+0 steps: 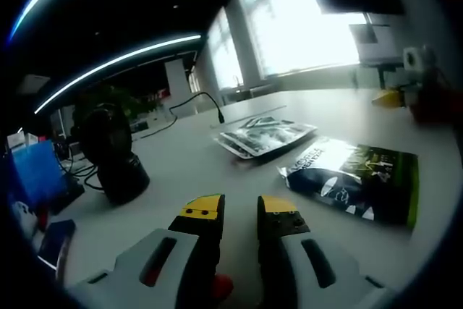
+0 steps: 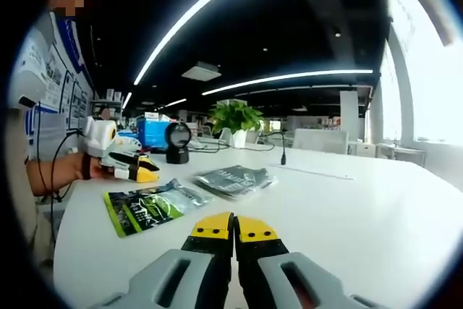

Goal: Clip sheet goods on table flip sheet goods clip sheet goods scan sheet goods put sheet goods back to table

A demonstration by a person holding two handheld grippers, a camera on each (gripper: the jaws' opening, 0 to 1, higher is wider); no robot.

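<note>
Left gripper view: green packet right of hand-held gripper.

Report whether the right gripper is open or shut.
Shut: in the right gripper view the right gripper has its yellow-tipped jaws pressed together, holding nothing.

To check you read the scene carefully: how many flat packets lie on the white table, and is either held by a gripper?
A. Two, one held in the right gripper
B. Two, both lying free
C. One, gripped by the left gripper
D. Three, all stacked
B: the green packet and the grey packet lie apart on the table, with the left gripper open and empty and the right gripper shut on nothing.
</note>
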